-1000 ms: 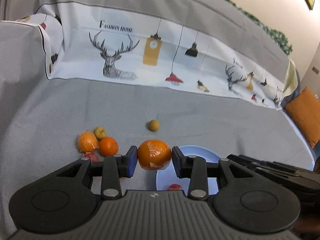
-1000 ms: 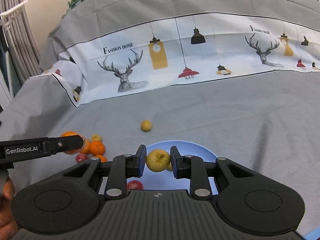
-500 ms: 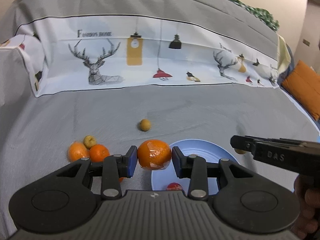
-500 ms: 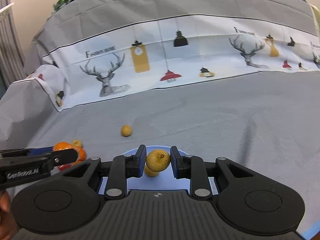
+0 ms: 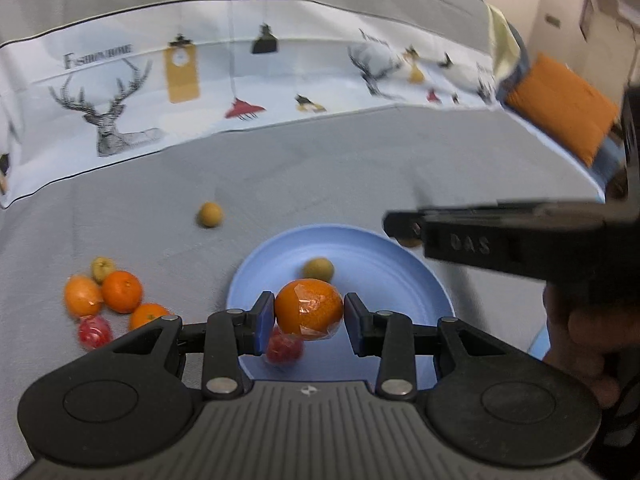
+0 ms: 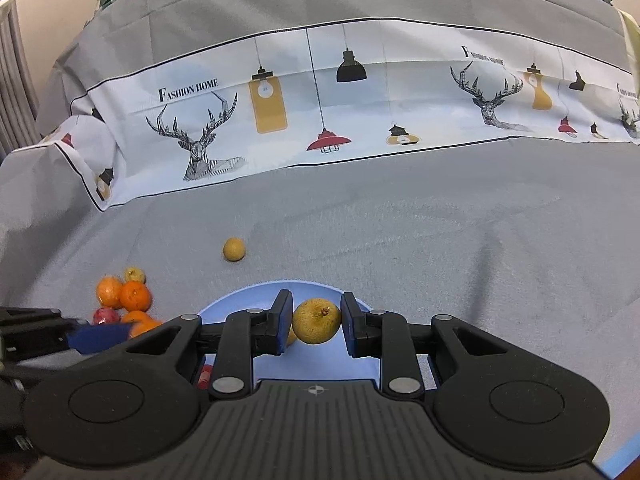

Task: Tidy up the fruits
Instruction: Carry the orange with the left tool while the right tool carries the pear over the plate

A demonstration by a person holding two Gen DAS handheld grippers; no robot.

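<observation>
While gripped, orange (image 5: 309, 309) seemingly above plate (image 5: 416, 276).

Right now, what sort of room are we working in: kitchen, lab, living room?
Probably a living room or bedroom at home: the fruit lies on a grey fabric cover with a printed deer-and-lamp band draped over soft furniture, with an orange cushion beside it. No kitchen fixtures show.

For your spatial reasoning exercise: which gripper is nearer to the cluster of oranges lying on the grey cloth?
Left. The left gripper, holding a wrapped orange, hangs just right of the cluster of oranges. The right gripper, holding a yellow fruit, is farther right, over the blue plate.
</observation>
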